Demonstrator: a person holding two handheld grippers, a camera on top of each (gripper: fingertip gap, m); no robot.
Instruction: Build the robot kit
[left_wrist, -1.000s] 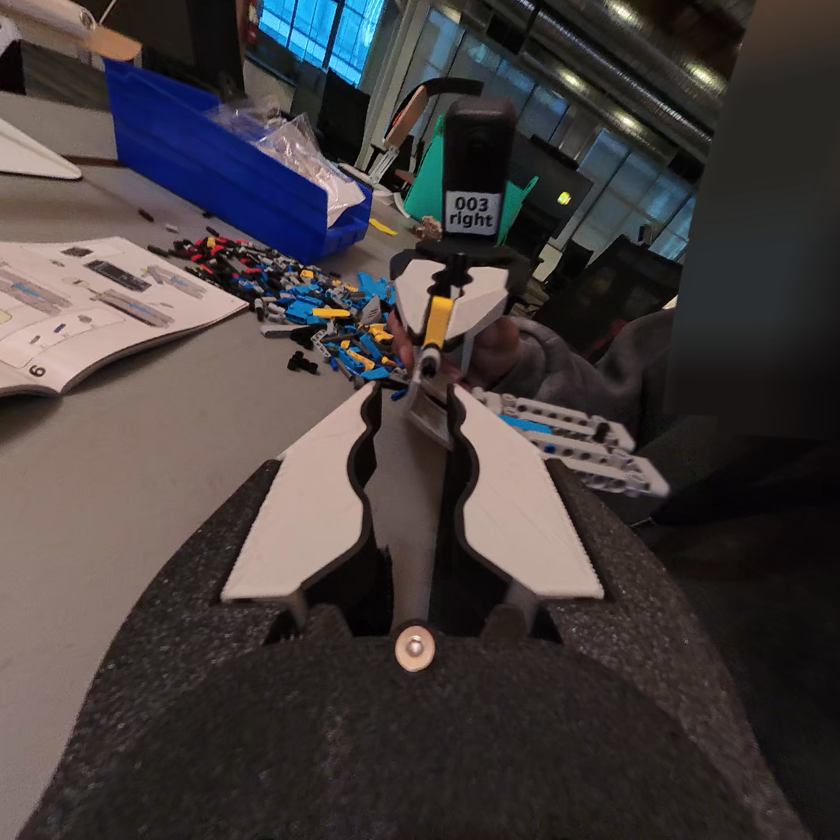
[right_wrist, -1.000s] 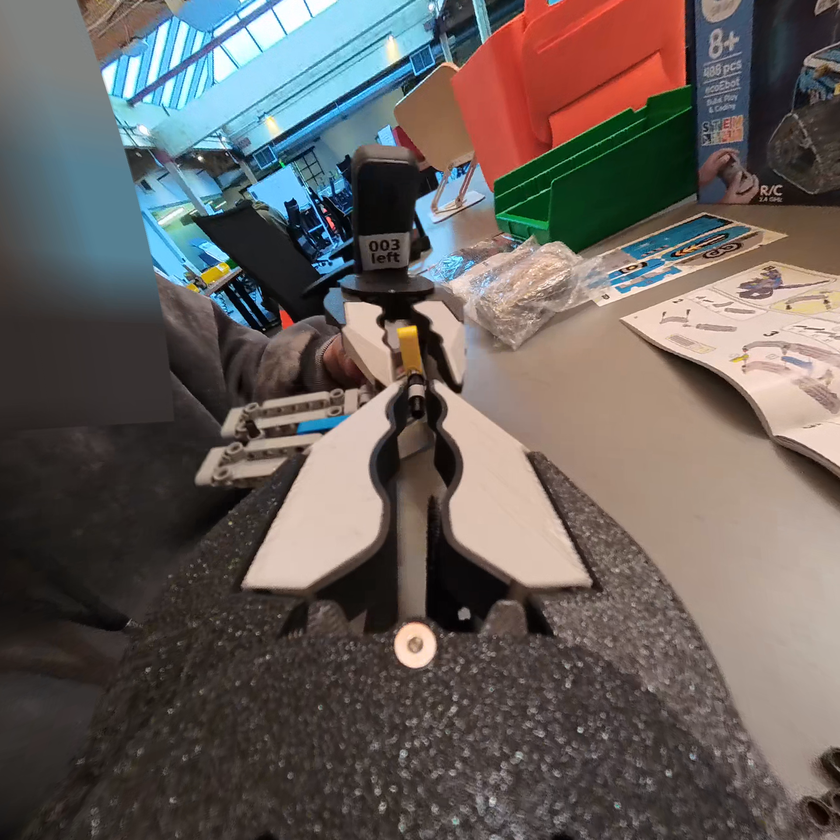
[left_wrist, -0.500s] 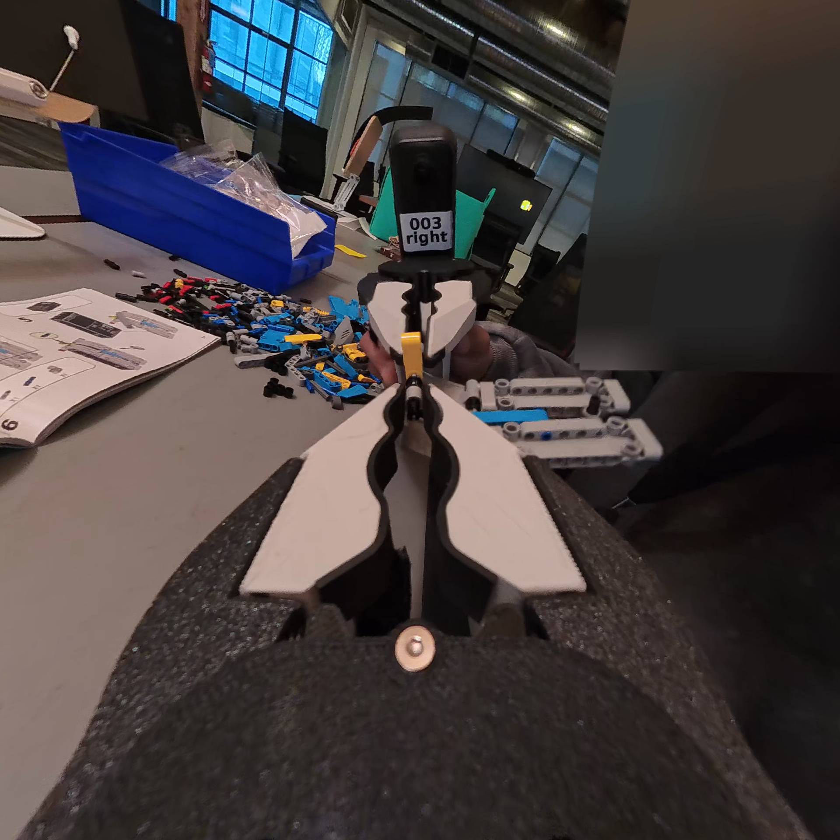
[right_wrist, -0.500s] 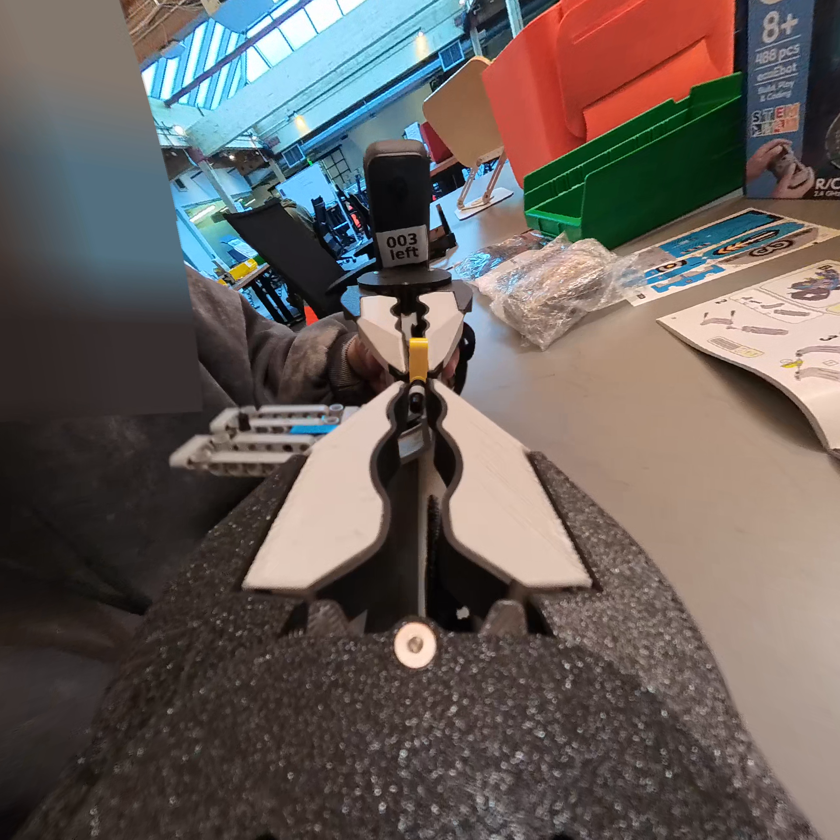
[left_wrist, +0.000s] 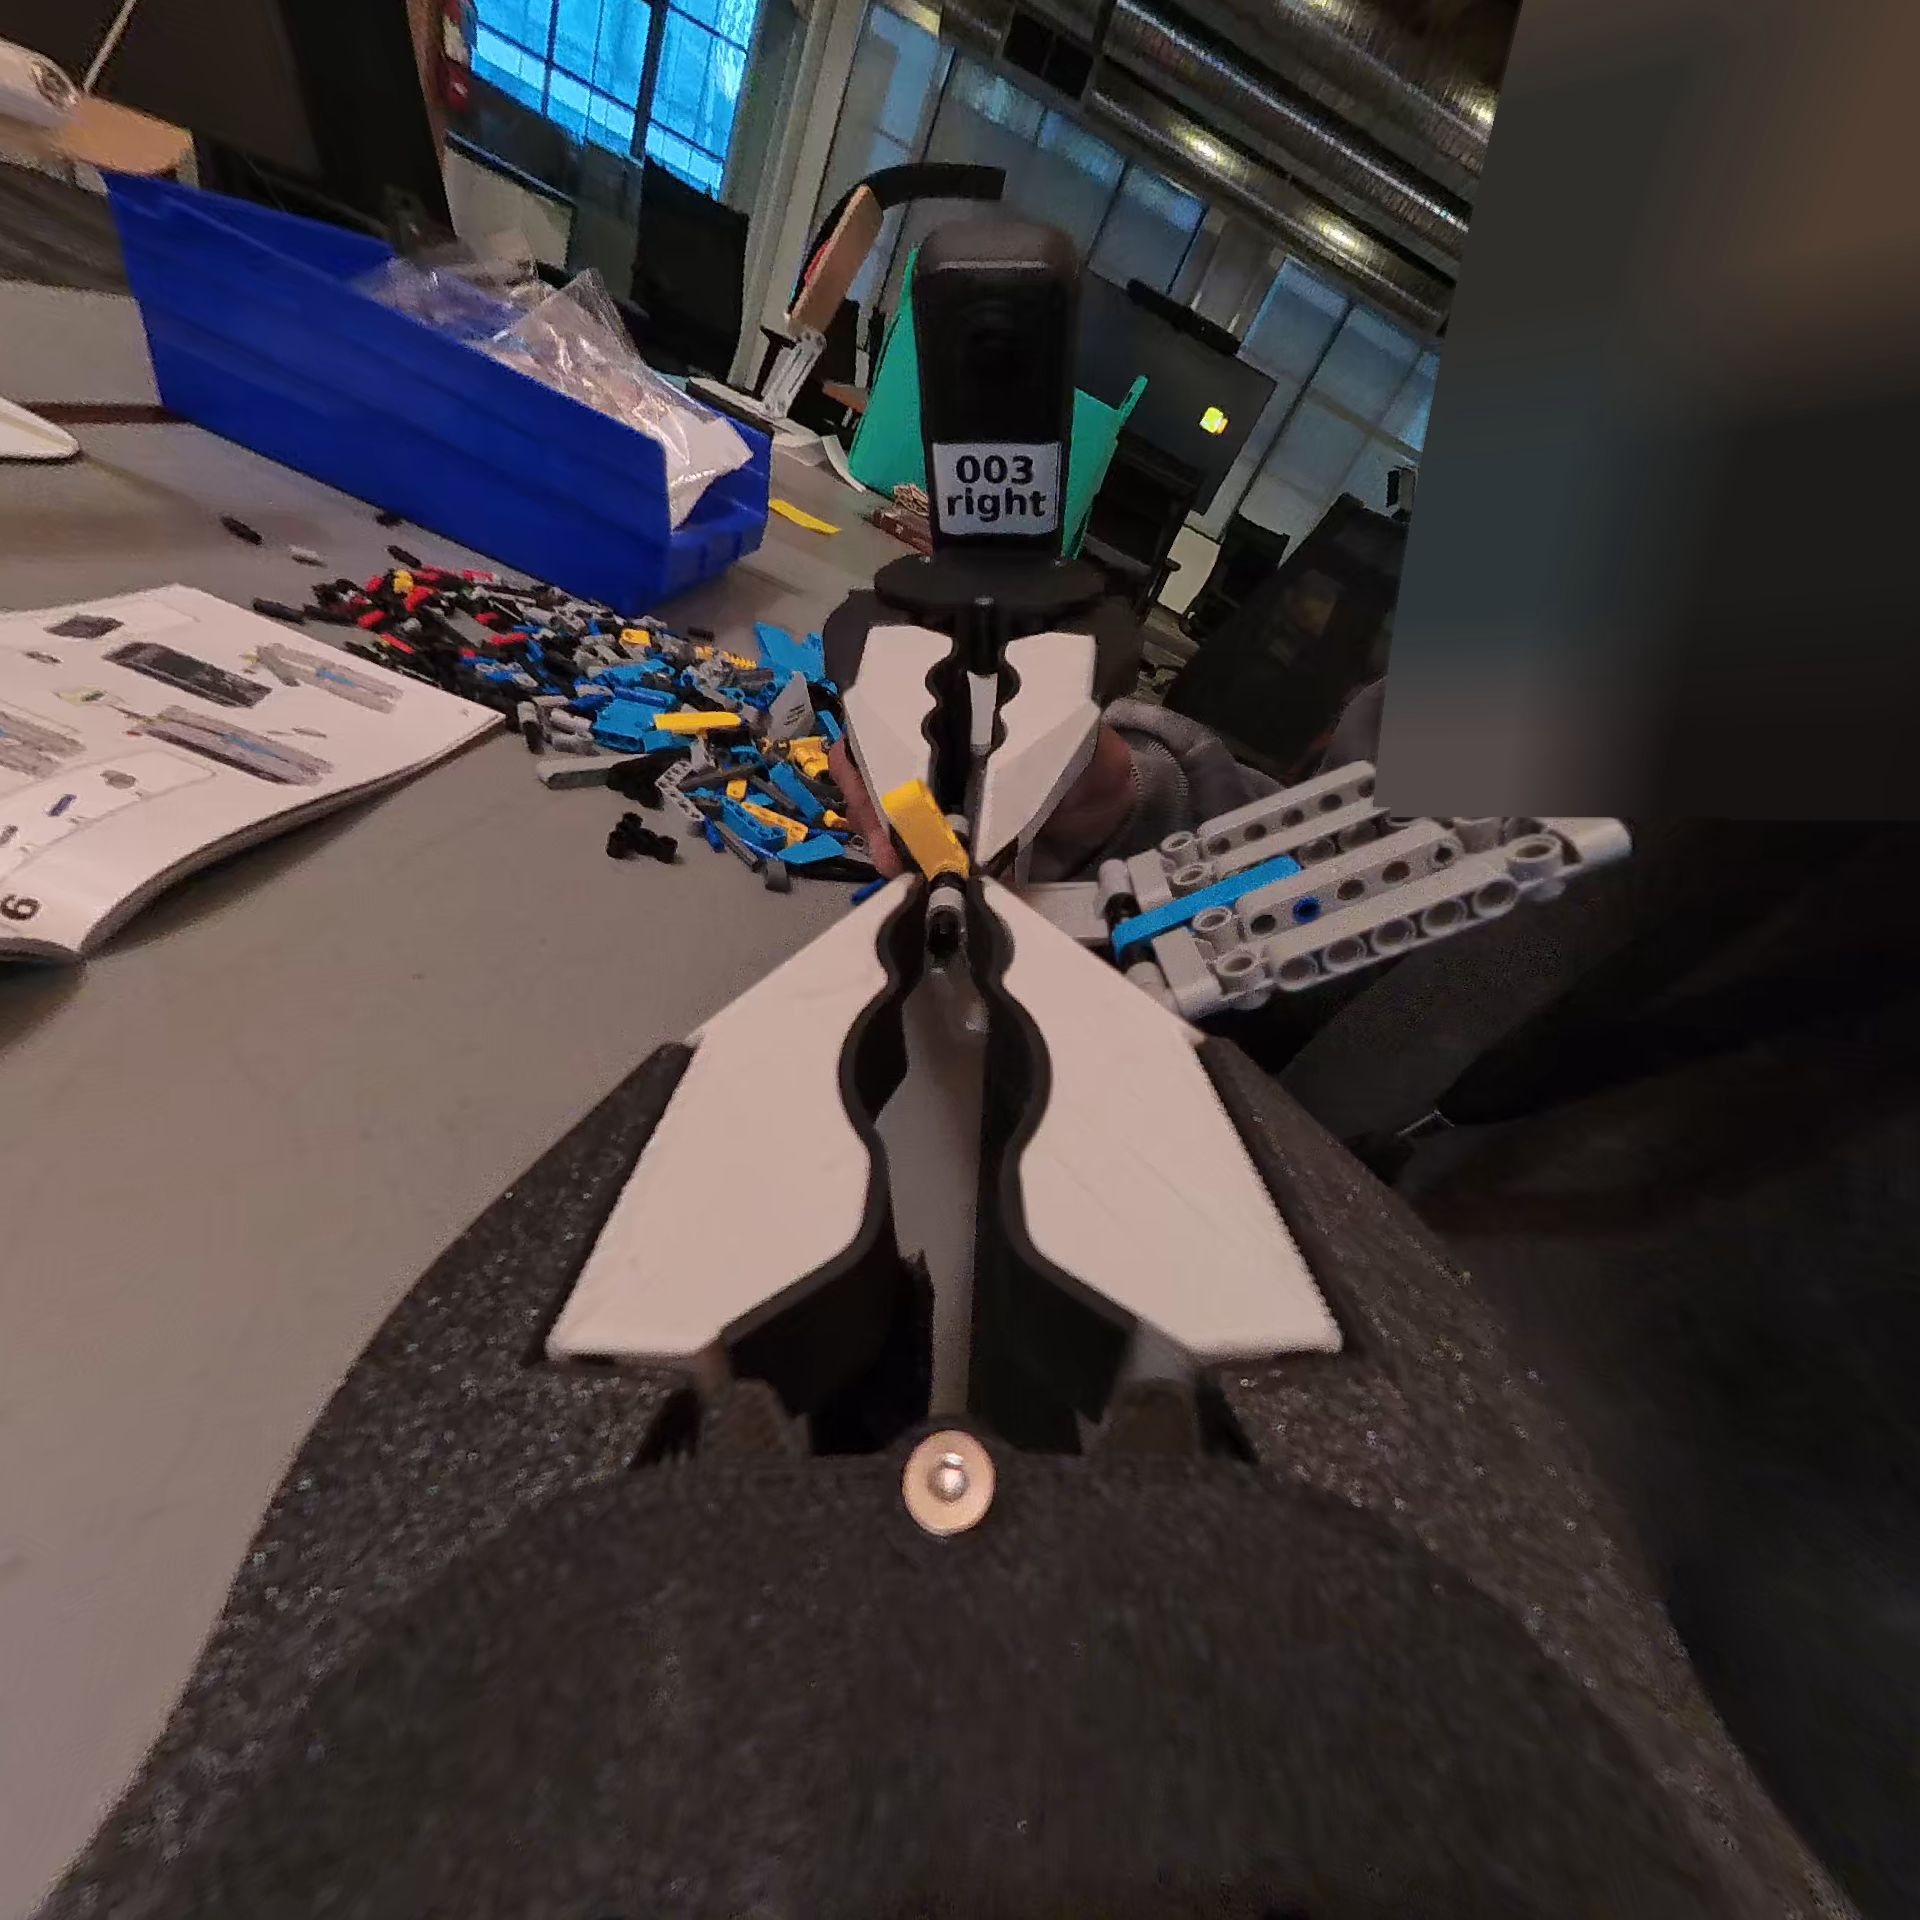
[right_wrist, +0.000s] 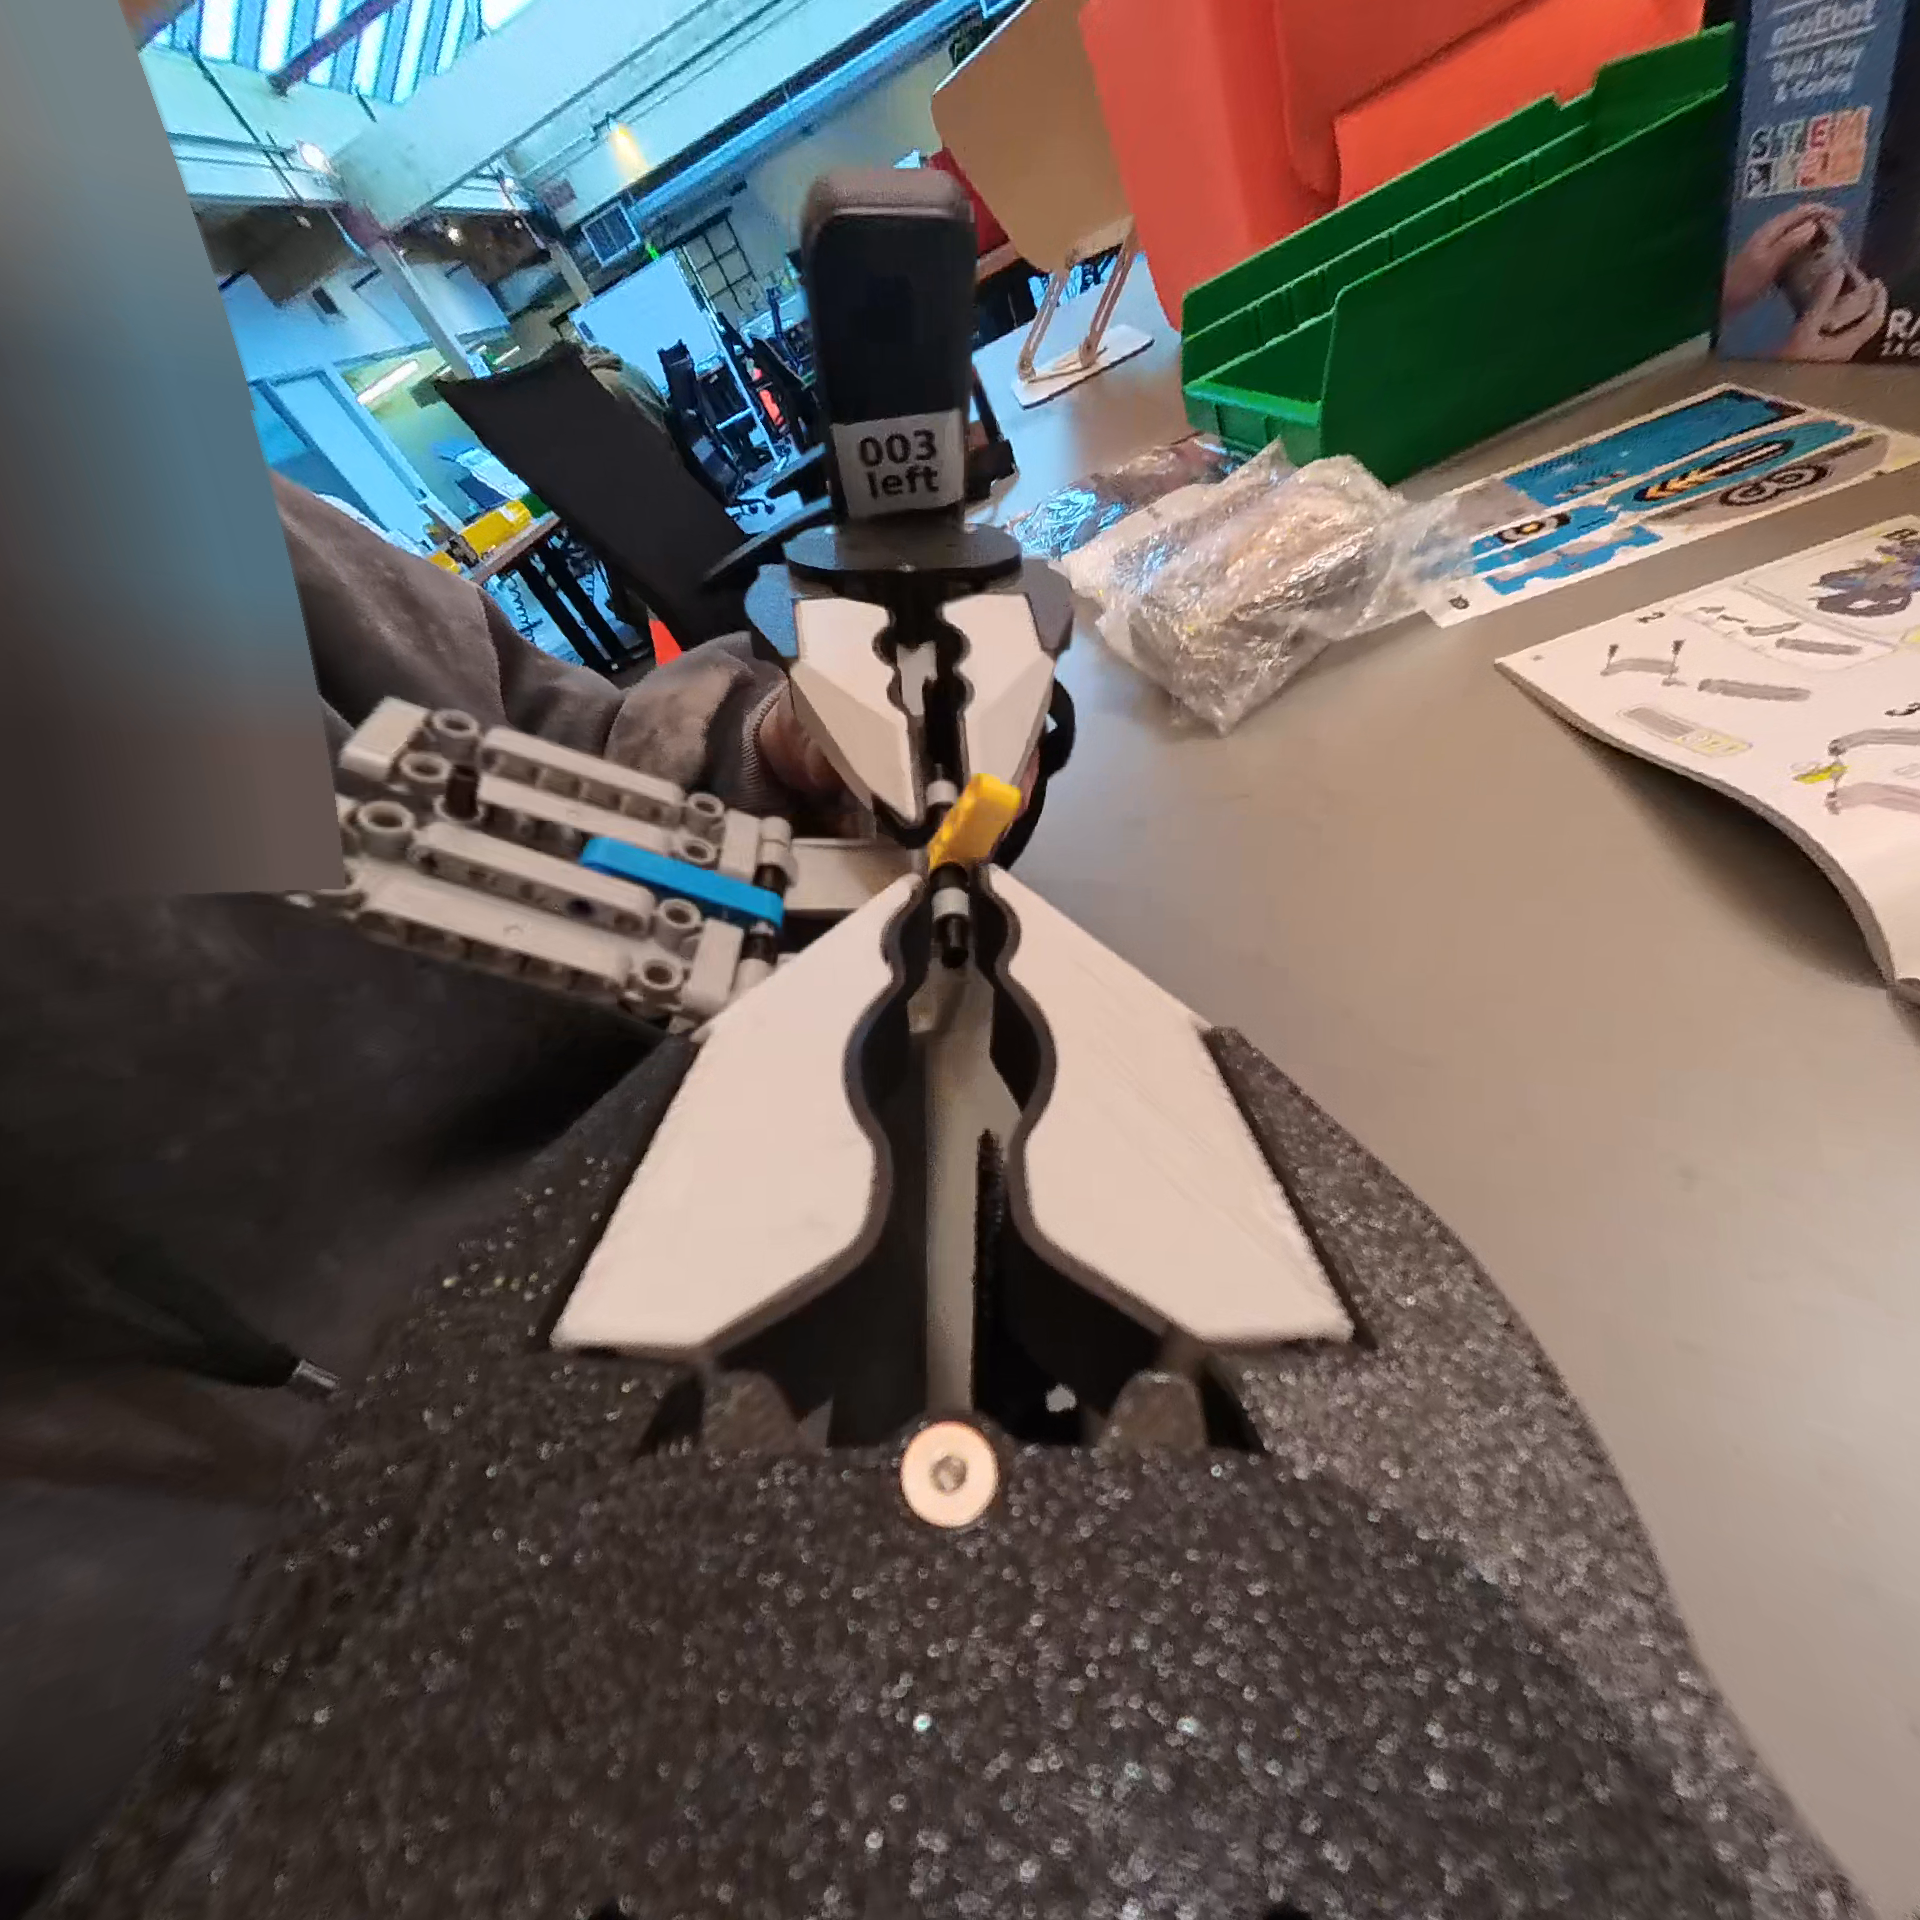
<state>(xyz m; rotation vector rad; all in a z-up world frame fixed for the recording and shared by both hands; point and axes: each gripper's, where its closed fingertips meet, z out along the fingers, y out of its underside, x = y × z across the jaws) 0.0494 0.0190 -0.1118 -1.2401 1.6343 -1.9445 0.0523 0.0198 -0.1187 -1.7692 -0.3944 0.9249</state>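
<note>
Tall grid windows (left_wrist: 582, 73) seen, lit blue | ceiling ducts (left_wrist: 1278, 94) | black office chair (right_wrist: 582, 468) | grey tabletop (right_wrist: 1455, 935).

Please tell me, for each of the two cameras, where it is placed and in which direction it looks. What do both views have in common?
Left wrist view: sits on the left gripper, looking along its fingers at the right gripper, loose bricks and blue bin; a hand shows behind.
Right wrist view: sits on the right gripper, facing the left gripper, green bin and booklet; a grey sleeve shows.
Shared: yellow piece, grey beam frame, table.
</note>
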